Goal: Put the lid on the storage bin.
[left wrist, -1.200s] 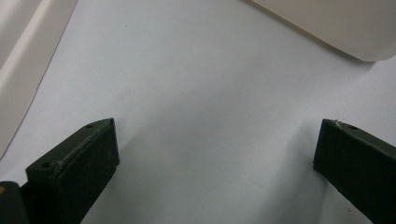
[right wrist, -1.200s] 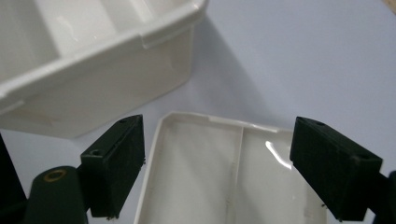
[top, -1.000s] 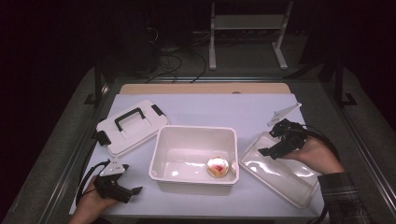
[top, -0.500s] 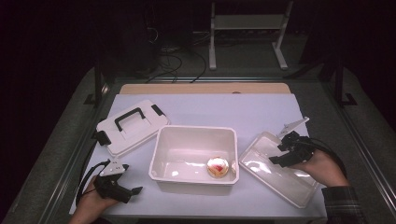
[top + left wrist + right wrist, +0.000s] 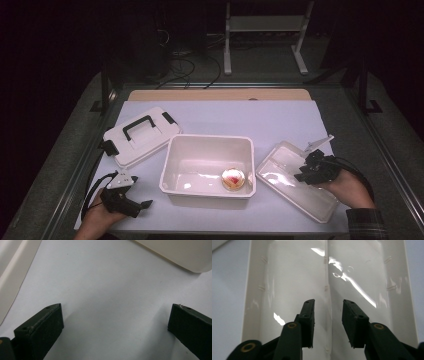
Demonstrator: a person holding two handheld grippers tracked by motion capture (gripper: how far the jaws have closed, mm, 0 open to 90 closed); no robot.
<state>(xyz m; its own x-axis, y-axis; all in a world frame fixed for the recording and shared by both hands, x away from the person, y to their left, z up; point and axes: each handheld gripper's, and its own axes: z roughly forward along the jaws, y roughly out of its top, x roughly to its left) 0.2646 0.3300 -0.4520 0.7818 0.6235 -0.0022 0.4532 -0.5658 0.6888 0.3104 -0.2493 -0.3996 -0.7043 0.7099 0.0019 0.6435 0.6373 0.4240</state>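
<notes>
High view: a white surface [image 5: 280, 120] carrying three white plastic pieces. In the middle, an open white bin [image 5: 207, 172] with a small round container [image 5: 233, 179] inside, red and yellowish content visible, lying near the bin's right front corner. To the left and farther back, a white lid with black handle [image 5: 141, 135], flat on the surface, black latches at its ends. To the right of the bin, a shallow clear-white tray [image 5: 295, 186], lying at an angle, just beside the bin. Right gripper [image 5: 309, 172] held low over the tray's right half, right hand [image 5: 347, 189] behind it near the surface's right front edge. Left gripper [image 5: 131, 202] resting low at the front left corner of the surface, well apart from the bin, left hand [image 5: 97, 220] at the bottom edge.

Left gripper view: two black fingers [image 5: 41, 327] set wide apart, only bare surface [image 5: 110, 295] between them. Rounded wall of the bin [image 5: 180, 252] at the top right, edge of the lid [image 5: 15, 272] at the top left.

Right gripper view: looking down into the tray [image 5: 287, 272], glossy with bright reflections, a raised rib [image 5: 327, 282] along its middle. Fingers [image 5: 308, 320] narrowed to a moderate gap, just been closing, standing on either side of the rib; no pressing on it visible, contact with the tray floor not possible to tell.
</notes>
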